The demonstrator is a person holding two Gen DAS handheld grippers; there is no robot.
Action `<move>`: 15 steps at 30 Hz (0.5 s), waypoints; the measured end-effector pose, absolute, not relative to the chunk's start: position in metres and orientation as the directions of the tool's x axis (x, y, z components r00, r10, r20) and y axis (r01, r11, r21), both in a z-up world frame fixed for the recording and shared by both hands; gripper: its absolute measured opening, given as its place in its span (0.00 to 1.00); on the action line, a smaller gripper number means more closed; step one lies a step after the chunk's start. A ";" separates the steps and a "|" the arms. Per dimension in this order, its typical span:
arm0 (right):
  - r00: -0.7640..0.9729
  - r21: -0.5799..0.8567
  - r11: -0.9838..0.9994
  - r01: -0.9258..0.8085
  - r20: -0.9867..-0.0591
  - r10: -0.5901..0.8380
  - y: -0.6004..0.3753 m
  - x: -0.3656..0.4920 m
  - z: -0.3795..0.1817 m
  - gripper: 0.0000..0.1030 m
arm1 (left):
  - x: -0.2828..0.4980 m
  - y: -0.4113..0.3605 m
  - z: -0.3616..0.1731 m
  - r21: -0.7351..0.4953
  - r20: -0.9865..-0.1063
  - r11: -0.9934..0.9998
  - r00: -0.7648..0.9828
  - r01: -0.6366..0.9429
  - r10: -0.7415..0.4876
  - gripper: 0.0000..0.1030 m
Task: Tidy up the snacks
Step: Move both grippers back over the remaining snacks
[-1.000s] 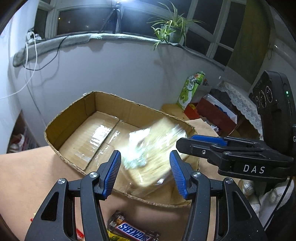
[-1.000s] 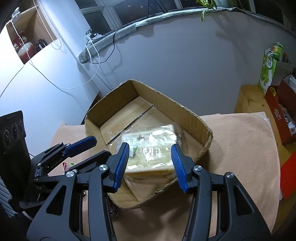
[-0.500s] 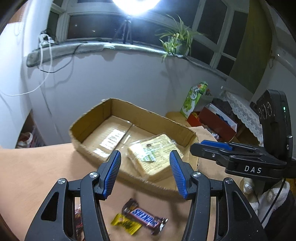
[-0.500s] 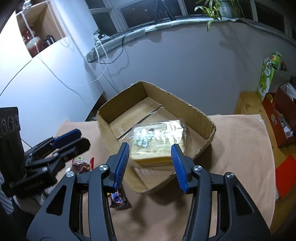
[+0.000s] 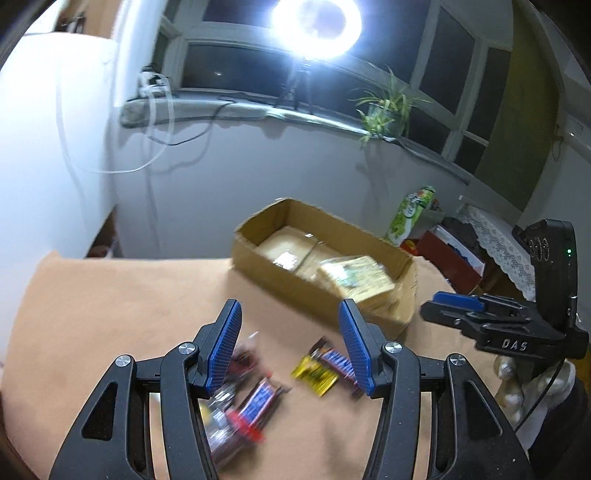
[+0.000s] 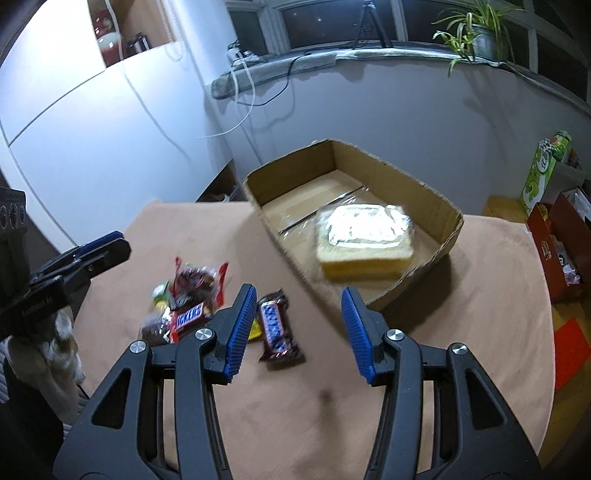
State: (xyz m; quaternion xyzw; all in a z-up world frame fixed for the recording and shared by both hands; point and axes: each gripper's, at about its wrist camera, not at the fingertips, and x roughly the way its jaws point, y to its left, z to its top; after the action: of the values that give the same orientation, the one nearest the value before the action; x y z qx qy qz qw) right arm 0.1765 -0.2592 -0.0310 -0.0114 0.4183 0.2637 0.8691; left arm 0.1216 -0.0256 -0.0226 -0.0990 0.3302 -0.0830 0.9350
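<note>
A brown cardboard box (image 5: 295, 275) (image 6: 406, 173) stands at the back of the peach-covered table. A clear-wrapped block of yellow cake (image 5: 356, 275) (image 6: 365, 236) lies in its near right corner. In front of the box, a Snickers bar (image 6: 275, 325) (image 5: 334, 363) and a yellow wrapper (image 5: 314, 373) lie on the cloth. A heap of wrapped snacks (image 6: 188, 295) (image 5: 240, 402) is to their left. My left gripper (image 5: 290, 314) hangs open above these snacks. My right gripper (image 6: 299, 295) is open too, over the cloth near the box's front corner. Neither holds anything.
A green carton (image 5: 412, 218) (image 6: 543, 173) and red boxes (image 6: 565, 251) stand past the table's right edge. A ring light (image 5: 316, 26) glares above the window sill. Bare cloth (image 6: 480, 295) lies to the right of the box.
Both grippers have drawn back from the box and risen a little. The wrapped cake, blurred above the box before, now rests inside it. The loose snacks have come into view.
</note>
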 end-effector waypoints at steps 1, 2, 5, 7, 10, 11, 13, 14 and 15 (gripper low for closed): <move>0.506 0.199 0.859 -0.472 -0.736 0.449 -0.258 0.173 -0.033 0.49 | 0.114 -0.017 -0.026 -0.242 -0.606 0.968 0.767 0.073 -0.209 0.52; 0.500 0.198 0.857 -0.476 -0.741 0.449 -0.256 0.170 -0.036 0.49 | 0.109 -0.012 -0.028 -0.243 -0.610 0.968 0.767 0.061 -0.201 0.52; 0.478 0.194 0.853 -0.486 -0.757 0.444 -0.252 0.164 -0.046 0.49 | 0.092 0.006 -0.038 -0.240 -0.628 0.971 0.760 0.016 -0.168 0.52; 0.461 0.194 0.851 -0.488 -0.770 0.440 -0.248 0.162 -0.053 0.49 | 0.082 0.017 -0.044 -0.236 -0.642 0.972 0.751 -0.005 -0.152 0.52; 0.439 0.199 0.849 -0.489 -0.785 0.437 -0.244 0.161 -0.064 0.49 | 0.074 0.028 -0.054 -0.242 -0.662 0.970 0.736 -0.035 -0.139 0.52; 0.431 0.199 0.847 -0.493 -0.790 0.436 -0.242 0.160 -0.068 0.49 | 0.072 0.029 -0.057 -0.242 -0.667 0.969 0.732 -0.038 -0.138 0.52; 0.415 0.198 0.843 -0.500 -0.800 0.434 -0.240 0.161 -0.075 0.49 | 0.067 0.030 -0.064 -0.243 -0.678 0.969 0.720 -0.033 -0.145 0.52; 0.406 0.197 0.843 -0.501 -0.806 0.430 -0.238 0.161 -0.078 0.49 | 0.066 0.028 -0.068 -0.237 -0.687 0.971 0.711 -0.026 -0.148 0.52; 0.400 0.196 0.843 -0.502 -0.811 0.427 -0.237 0.162 -0.081 0.49 | 0.065 0.026 -0.072 -0.228 -0.696 0.973 0.703 -0.023 -0.146 0.52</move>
State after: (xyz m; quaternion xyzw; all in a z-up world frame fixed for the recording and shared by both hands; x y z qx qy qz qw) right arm 0.1620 -0.2370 -0.0813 -0.0396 0.4720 0.2776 0.8358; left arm 0.0655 0.0258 -0.0715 -0.1102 0.3840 -0.0336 0.9161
